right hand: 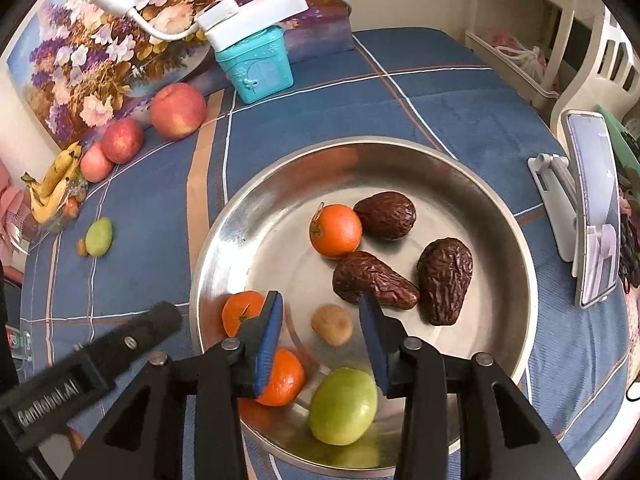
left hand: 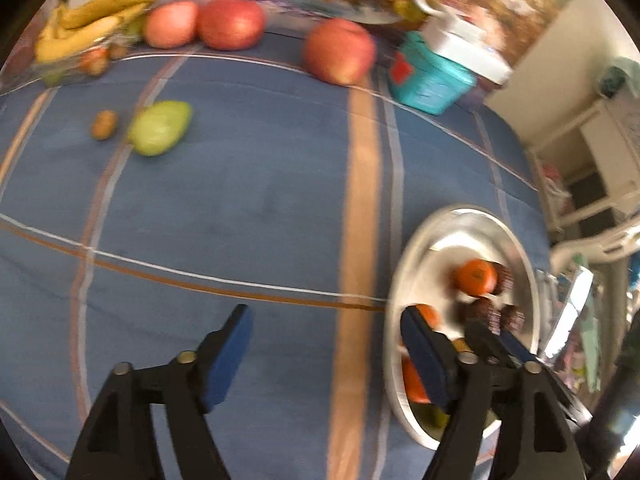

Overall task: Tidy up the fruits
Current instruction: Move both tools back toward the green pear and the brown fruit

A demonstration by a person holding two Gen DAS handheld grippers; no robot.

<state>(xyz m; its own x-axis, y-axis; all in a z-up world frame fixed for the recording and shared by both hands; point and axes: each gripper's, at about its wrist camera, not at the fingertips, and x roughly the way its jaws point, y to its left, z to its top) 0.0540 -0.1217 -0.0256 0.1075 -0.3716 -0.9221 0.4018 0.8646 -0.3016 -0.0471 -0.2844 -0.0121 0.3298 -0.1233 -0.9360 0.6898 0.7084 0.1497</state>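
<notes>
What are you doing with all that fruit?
Sorting fruit into the metal bowl. It already holds three oranges, three dates, a green fruit and a small brown one. The right hand-held gripper hovers open over it; the left hand-held gripper is open and empty. Apples, bananas and a green fruit on the cloth remain outside.

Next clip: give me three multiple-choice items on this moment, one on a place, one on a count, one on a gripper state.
1. Where does the small brown fruit between the right gripper's fingers lie?
A. in the metal bowl
B. on the blue cloth
C. on the teal box
2. How many oranges are in the bowl?
A. one
B. three
C. five
3. The left gripper is:
A. shut on a banana
B. open, empty
C. shut on an apple

A: it rests on the bowl's floor.
B: three show.
B: its fingers stand apart over the cloth.
</notes>
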